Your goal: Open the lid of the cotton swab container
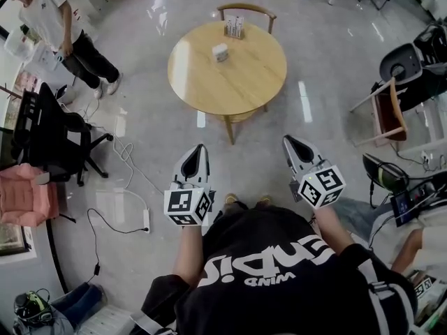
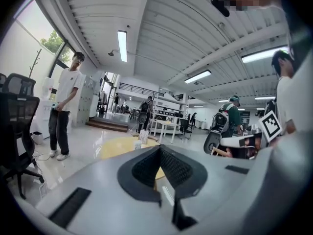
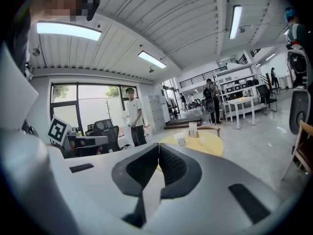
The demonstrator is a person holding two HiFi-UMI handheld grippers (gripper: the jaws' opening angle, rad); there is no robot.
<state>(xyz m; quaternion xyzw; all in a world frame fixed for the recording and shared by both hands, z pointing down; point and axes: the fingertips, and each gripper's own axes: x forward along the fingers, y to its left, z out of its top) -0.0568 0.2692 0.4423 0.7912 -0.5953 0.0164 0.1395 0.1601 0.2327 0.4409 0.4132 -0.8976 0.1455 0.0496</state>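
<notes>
The cotton swab container (image 1: 220,51) is a small white tub with its lid on, standing near the far side of a round wooden table (image 1: 265,89). It also shows small in the left gripper view (image 2: 137,144) and in the right gripper view (image 3: 181,139). My left gripper (image 1: 202,147) and right gripper (image 1: 288,139) hang side by side in the air, well short of the table, both pointing toward it. Both are shut with nothing between the jaws, as seen close up on the left gripper (image 2: 160,148) and the right gripper (image 3: 159,145).
A card holder (image 1: 235,26) stands at the table's far edge, with a wooden chair (image 1: 246,10) behind it. A black office chair (image 1: 49,135) and floor cables (image 1: 126,159) lie to the left, another chair (image 1: 391,110) to the right. A person (image 1: 63,26) stands at the far left.
</notes>
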